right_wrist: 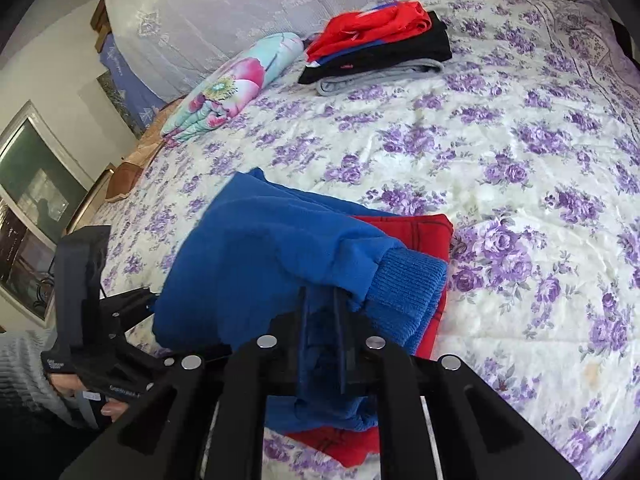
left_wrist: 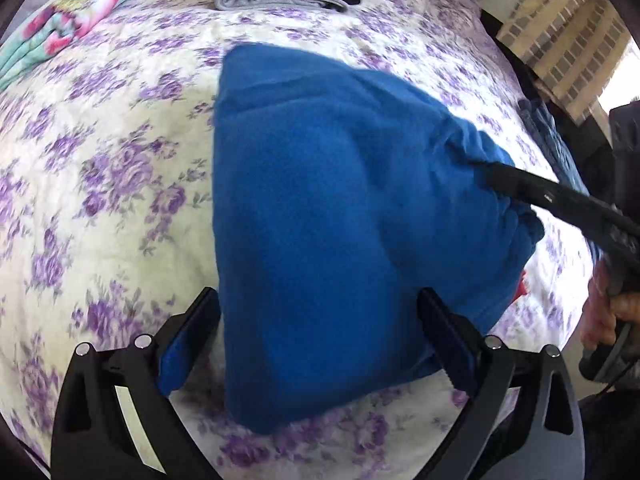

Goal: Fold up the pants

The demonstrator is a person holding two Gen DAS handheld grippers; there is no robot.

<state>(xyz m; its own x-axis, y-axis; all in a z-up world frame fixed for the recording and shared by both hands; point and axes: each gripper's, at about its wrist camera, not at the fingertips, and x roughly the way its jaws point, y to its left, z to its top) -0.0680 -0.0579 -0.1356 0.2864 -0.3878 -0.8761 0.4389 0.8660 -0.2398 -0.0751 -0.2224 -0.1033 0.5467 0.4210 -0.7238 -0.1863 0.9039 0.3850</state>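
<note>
With the right claw [right_wrist: 320,320] clamped on the ribbed cuff of the blue pants [left_wrist: 320,220] on the bed [left_wrist: 120,160] and the left claw [left_wrist: 320,336] spread wide, unpinched, we should carry that cuff across evenly.

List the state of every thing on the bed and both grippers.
Blue fleece pants: bunched, one end lifted.
Left hand-held gripper: open, astride the pants.
Right hand-held gripper: shut on the pants.
Red garment: flat beneath pants.
Stacked clothes pile: folded.
</note>
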